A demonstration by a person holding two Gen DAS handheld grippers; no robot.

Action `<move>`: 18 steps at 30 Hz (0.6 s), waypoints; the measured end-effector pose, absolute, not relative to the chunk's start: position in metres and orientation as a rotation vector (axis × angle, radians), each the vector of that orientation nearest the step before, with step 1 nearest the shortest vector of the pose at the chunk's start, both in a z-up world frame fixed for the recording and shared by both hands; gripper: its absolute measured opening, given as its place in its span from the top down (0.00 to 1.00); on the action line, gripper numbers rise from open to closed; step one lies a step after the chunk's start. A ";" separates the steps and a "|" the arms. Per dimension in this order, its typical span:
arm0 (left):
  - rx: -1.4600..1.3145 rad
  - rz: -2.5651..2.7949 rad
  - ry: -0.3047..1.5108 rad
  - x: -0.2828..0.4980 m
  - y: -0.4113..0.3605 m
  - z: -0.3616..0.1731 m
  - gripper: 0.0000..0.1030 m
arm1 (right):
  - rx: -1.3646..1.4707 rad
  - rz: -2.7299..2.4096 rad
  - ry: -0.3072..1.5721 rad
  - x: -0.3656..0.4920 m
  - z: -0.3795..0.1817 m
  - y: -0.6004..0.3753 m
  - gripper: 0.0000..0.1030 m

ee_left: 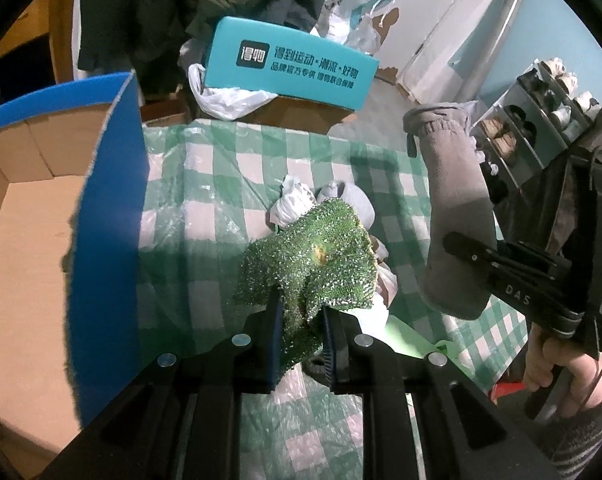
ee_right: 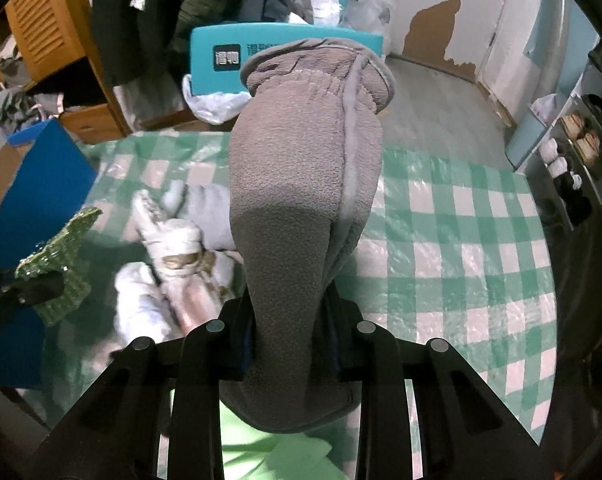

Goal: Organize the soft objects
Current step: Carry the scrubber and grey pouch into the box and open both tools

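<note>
- Far left of the pile of soft things sits your blue-sided cardboard box (ee_left: 109, 184), open at the top; it looks the likely place for the goods, though nothing confirms that
- Just right of the box, your left tool (ee_left: 301, 320) is closed tight on the green sparkly scouring cloth (ee_left: 313, 256), which hangs bunched above the checked cloth on the counter (ee_left: 205, 184)
- Under and behind that cloth lies the pile itself: pale, whitish gloves or socks (ee_right: 169, 248), touching one another; they are blurred, so you cannot tell how many there are or quite what they are
- Right of the pile, your right tool (ee_right: 289, 344) is pinched on the grey fleece mitten (ee_right: 301, 184) near its closed end, cuff pointing away, clear of the counter
- The step in hand, as I judge it, is the lift: both pieces are up and need carrying leftward over the box wall before you let go
- Mind that the mitten blocks much of your right view, and the box floor is partly cut off at the left edge
</note>
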State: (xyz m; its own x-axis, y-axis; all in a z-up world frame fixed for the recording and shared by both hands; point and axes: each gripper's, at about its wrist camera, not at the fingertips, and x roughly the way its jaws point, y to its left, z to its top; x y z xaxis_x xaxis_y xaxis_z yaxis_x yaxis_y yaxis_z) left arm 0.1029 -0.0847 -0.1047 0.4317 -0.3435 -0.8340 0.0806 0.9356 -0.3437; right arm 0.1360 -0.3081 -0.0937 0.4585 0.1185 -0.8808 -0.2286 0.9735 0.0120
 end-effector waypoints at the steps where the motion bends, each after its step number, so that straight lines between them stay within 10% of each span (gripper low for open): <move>1: -0.269 -0.265 1.091 0.102 -0.083 -0.102 0.83 | -0.113 0.217 1.073 0.136 -0.093 -0.305 0.75; 18: -0.268 -0.270 1.004 0.077 -0.071 -0.057 0.83 | -0.099 0.287 1.023 0.100 -0.046 -0.294 0.75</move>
State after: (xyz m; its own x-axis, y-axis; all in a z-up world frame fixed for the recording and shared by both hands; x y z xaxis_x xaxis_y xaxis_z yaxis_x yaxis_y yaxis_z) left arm 0.0771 -0.0715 -0.0568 0.5096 -0.3435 -0.7889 0.0994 0.9342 -0.3426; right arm 0.1004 -0.2944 -0.0458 0.4873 0.1895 -0.8524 -0.2814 0.9582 0.0522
